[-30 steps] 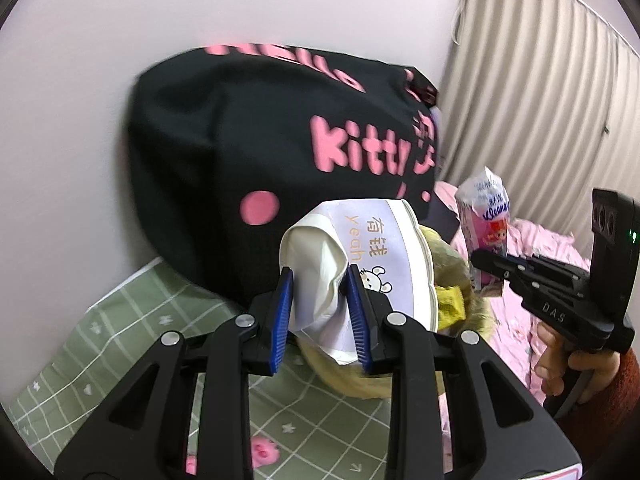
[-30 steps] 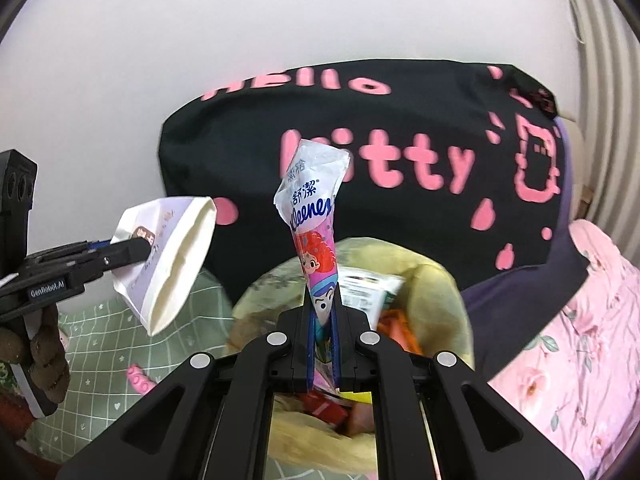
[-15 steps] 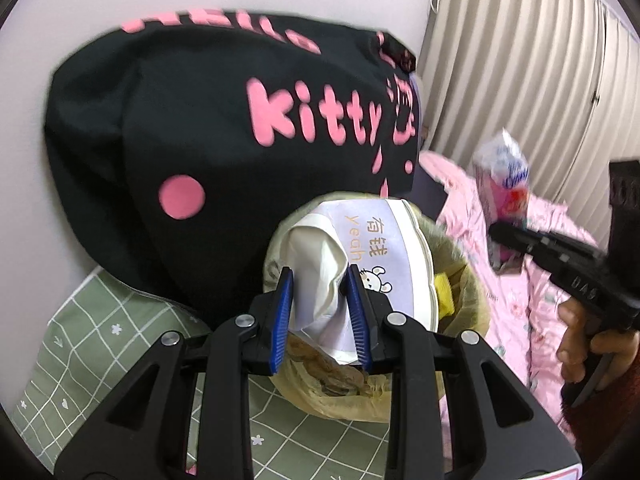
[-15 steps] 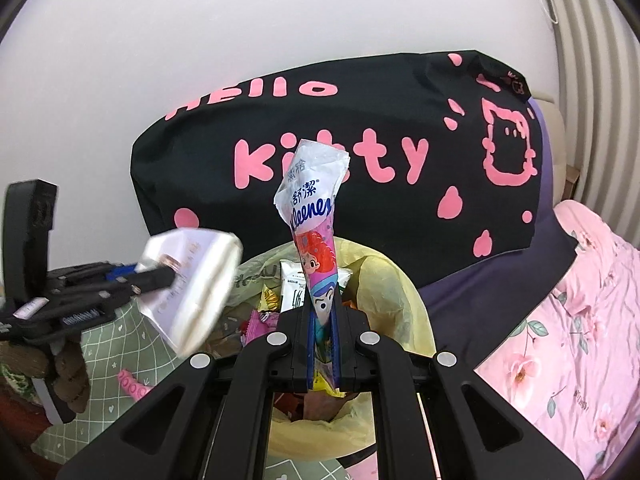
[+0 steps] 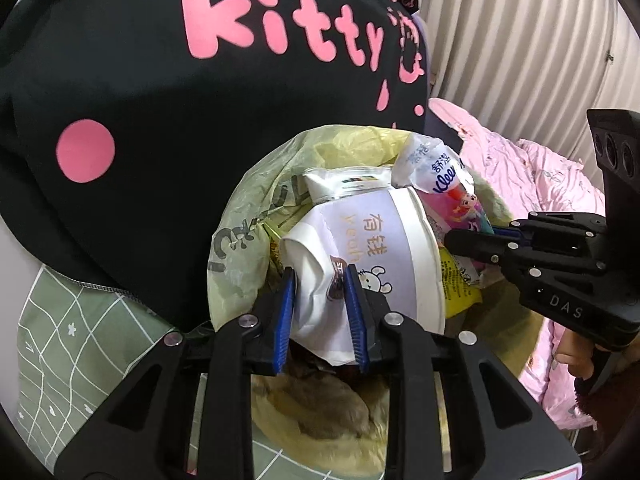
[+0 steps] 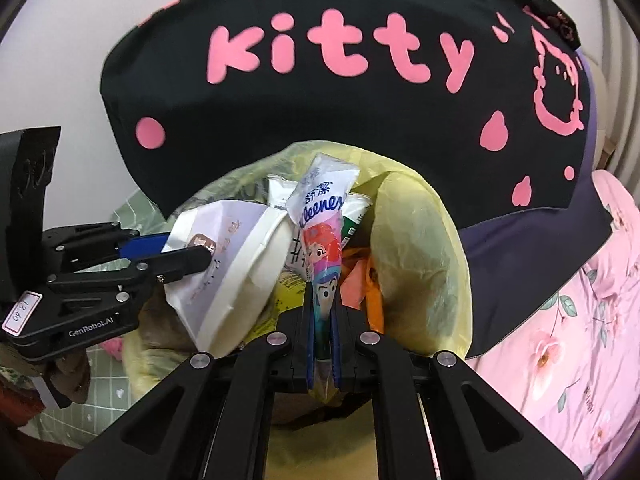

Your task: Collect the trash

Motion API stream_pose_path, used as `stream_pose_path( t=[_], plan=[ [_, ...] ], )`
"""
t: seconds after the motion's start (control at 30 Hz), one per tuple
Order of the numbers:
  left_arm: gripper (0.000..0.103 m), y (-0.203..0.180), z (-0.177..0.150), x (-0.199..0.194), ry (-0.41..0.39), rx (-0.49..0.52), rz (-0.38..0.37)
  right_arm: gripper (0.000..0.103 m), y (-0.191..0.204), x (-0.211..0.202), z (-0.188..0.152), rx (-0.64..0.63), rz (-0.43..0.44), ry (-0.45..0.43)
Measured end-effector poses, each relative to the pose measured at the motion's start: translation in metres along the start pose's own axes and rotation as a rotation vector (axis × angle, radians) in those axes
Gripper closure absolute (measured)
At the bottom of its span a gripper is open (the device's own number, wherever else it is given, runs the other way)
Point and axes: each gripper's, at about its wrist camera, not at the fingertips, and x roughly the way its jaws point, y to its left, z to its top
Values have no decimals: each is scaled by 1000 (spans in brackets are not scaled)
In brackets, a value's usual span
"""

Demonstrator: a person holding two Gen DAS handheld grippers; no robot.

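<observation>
Left wrist view: the left gripper (image 5: 320,300) is seen with its jaws clamped on a crushed white paper cup (image 5: 372,256), which is held just above the mouth of a bin lined with a yellow trash bag (image 5: 248,216). The right gripper (image 6: 323,322) is closed tightly on a flattened Kleenex tissue packet (image 6: 324,240), whose upper end stands over the same opening, close beside the cup. The delivery step is judged to be in hand: both pieces of trash are poised over the bag, which is already well filled with wrappers. What the next move calls for, it is judged, is a parting of each pair of jaws so that cup and packet drop inside; some room between the two grippers would be wanted so that neither piece is knocked over the rim. Against the earlier frames, both grippers have been brought lower and nearer to the bag, the bin now fills much more of each view, and cup and packet, once well apart, are now almost touching.
</observation>
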Motion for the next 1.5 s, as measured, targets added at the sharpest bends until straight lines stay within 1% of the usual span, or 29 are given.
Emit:
stream_pose_path(
  t=[0.1,0.23,0.4,0.53,0.57,0.6,0.63,0.67,0.73,0.8,0.87,0.97,1.0,1.07,1.13,1.17,1.23,1.37,1.5],
  plan=[
    [79,2,3,6,5,-25,2,96,-6,6,3,-17,6,12],
    [79,3,0,2,-4,-62,-11,96,-11,6,4,-27,21,20],
    [79,7,0,-2,1,-86,-28,96,-14,3,0,-18,17,16],
    [79,10,-2,-10,-10,-104,-70,94,-12,-5,-5,-4,2,-2],
    [76,12,-4,-14,-11,-110,-81,92,-10,-6,-6,-4,-9,0],
    [71,13,-6,-17,-14,-115,-86,84,-9,-8,-8,-6,-21,-4],
    [68,15,-9,-23,-22,-128,-93,71,-7,-10,-9,-8,-28,-12],
    [63,17,-13,-29,-30,-141,-100,65,-4,-13,-11,-9,-32,-18],
    [55,23,-23,-45,-55,-178,-105,63,1,-17,-15,-11,-48,-30],
    [40,27,-36,-63,-86,-202,-94,62,9,-23,-21,-18,-86,-47],
    [35,30,-52,-82,-114,-219,-65,59,15,-29,-26,-19,-104,-64],
    [30,34,-81,-108,-132,-236,19,57,28,-43,-38,-8,-121,-101],
    [30,35,-96,-121,-144,-244,59,57,35,-51,-43,-5,-119,-123],
    [29,36,-112,-135,-160,-263,92,57,47,-64,-53,3,-96,-159],
    [29,38,-136,-154,-173,-295,119,57,60,-77,-62,5,-64,-191],
    [29,38,-147,-162,-181,-306,138,57,70,-83,-70,-2,-50,-197],
    [29,39,-170,-180,-199,-323,200,57,84,-88,-80,-18,-41,-190],
    [29,42,-209,-210,-222,-363,279,57,119,-99,-105,-50,3,-192],
    [29,43,-234,-232,-249,-396,354,57,153,-108,-127,-84,20,-195]
  ],
)
